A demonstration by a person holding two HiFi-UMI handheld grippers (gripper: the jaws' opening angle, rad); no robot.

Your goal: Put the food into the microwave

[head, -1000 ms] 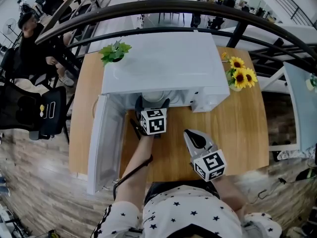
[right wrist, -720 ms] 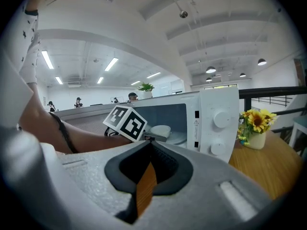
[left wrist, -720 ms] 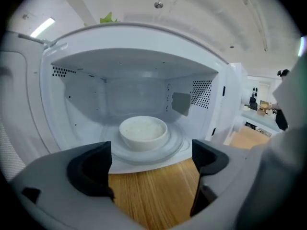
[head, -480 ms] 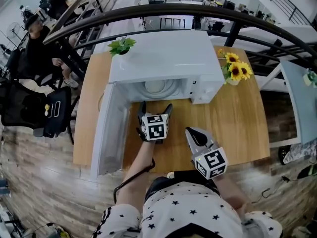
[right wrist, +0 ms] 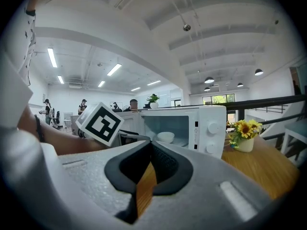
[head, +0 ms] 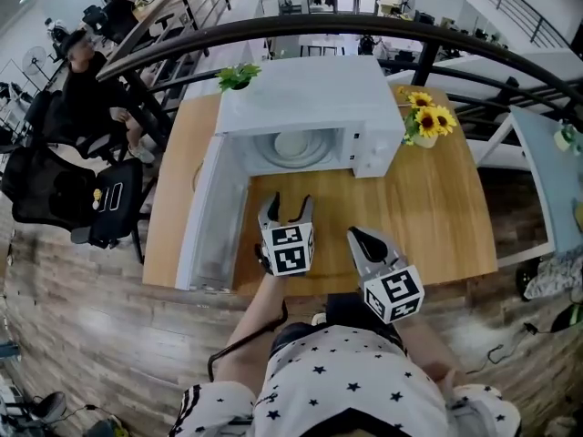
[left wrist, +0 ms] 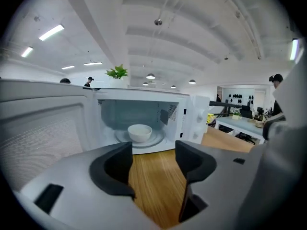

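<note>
Left gripper view looks along the left hand-held gripper (left wrist: 153, 162), whose two dark jaws stand apart and are closing, with nothing between them but bare wooden tabletop (left wrist: 158, 186). Beyond them the white microwave (left wrist: 194, 121) stands with its door (left wrist: 43, 128) swung wide to the left, and a white bowl (left wrist: 139, 132) sits on the glass plate inside; what the bowl holds cannot be made out. In the right gripper view the right hand-held gripper (right wrist: 149, 150) has its jaws pressed together at the tips, pinching nothing, and it points towards the microwave's two round knobs (right wrist: 212, 137). From the head view, both hand-held grippers hang over the near edge of the tabletop, well apart from the microwave, the left one in front of the open cavity. Each carries a cube (head: 290, 248) printed with black-and-white square marker patterns rather than words. A vase of sunflowers (head: 428, 121) stands just beside the microwave's right side, and a small green plant (head: 239, 76) at its back left corner.
</note>
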